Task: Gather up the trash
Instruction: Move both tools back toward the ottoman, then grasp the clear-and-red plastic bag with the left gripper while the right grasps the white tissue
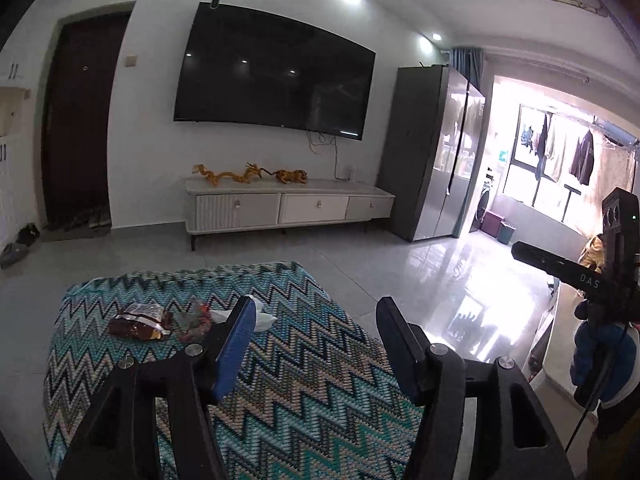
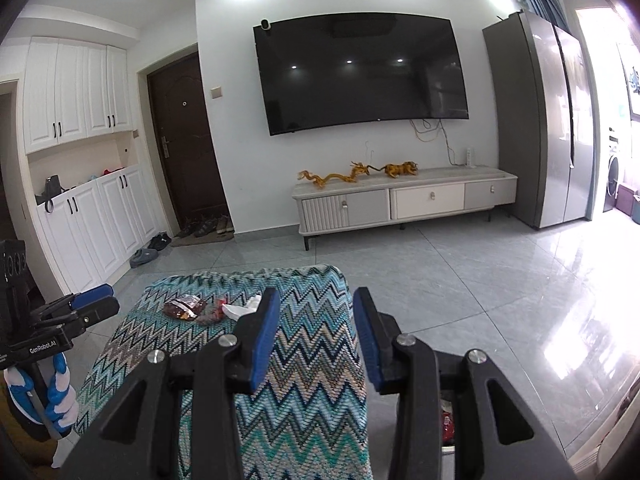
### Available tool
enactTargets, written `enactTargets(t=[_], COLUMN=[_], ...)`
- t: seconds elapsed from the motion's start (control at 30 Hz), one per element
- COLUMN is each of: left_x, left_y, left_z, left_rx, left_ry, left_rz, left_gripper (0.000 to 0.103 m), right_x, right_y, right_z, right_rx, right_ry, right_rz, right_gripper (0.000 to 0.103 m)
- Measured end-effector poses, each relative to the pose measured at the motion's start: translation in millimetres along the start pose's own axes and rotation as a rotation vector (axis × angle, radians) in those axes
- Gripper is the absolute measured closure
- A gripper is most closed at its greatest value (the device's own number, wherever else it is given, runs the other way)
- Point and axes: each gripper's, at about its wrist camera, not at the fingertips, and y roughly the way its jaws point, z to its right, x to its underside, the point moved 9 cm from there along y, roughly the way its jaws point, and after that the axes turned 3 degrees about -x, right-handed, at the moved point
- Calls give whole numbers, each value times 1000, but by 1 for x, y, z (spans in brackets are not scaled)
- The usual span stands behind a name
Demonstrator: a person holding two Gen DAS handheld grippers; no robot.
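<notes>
Seen from both wrists: a zigzag-patterned ottoman (image 1: 304, 344) (image 2: 304, 320) carrying three bits of trash at its far left, namely a brown snack wrapper (image 1: 140, 322) (image 2: 185, 307), a crumpled red wrapper (image 1: 196, 320) (image 2: 214, 314) touching it, and a white tissue (image 1: 256, 314) (image 2: 240, 309) just beside. Right wrist only: white cabinets (image 2: 80, 120) and shoes by the door. Left wrist only: laundry (image 1: 560, 152) hanging on a bright balcony. Left gripper (image 1: 316, 340) spread wide, holding nothing; right gripper (image 2: 316, 332) parted, likewise bare.

Wall TV (image 2: 360, 72) above low cabinet (image 2: 404, 200); gold dragon figurines (image 2: 356, 174) on top; fridge (image 2: 548, 128) right.
</notes>
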Motion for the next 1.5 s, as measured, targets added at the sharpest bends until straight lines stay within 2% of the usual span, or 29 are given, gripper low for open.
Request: enactTargets(t=[0.13,0.3,0.43,0.57,0.73,0.93,1.27,1.5], left_x=[6,15,28,53,81,94,84,92], left_y=[-18,-24,-22,-5,43,112,218,266], left_z=[-39,-79,-98,-117,-132,-135,-143,-152], left_rx=[-50,-108,-153,-180,-191,-181,-150,-139], left_ry=[-47,-75,-69,-67,-70,-8,93,98], left_rz=[31,20,-2,-82,-208,-323,-406,-458], left_gripper=[43,43,43,43,43,43,45,47], right_x=[-14,-20,-8,18,55,86,111,130], right_y=[-3,6,25,64,131,211,328,367], right_z=[-25,-45,-48,-39,-34,-42,-81,-90], right_rx=[-32,-85,-119,-152,-194,-265,-386,-401], right_ry=[-30,-47,-51,-38,-20,-25,-49,-46], right_rz=[16,35,8,-74,-204,-329,-458,-498], right_gripper=[67,66,66,66,66,66,66,66])
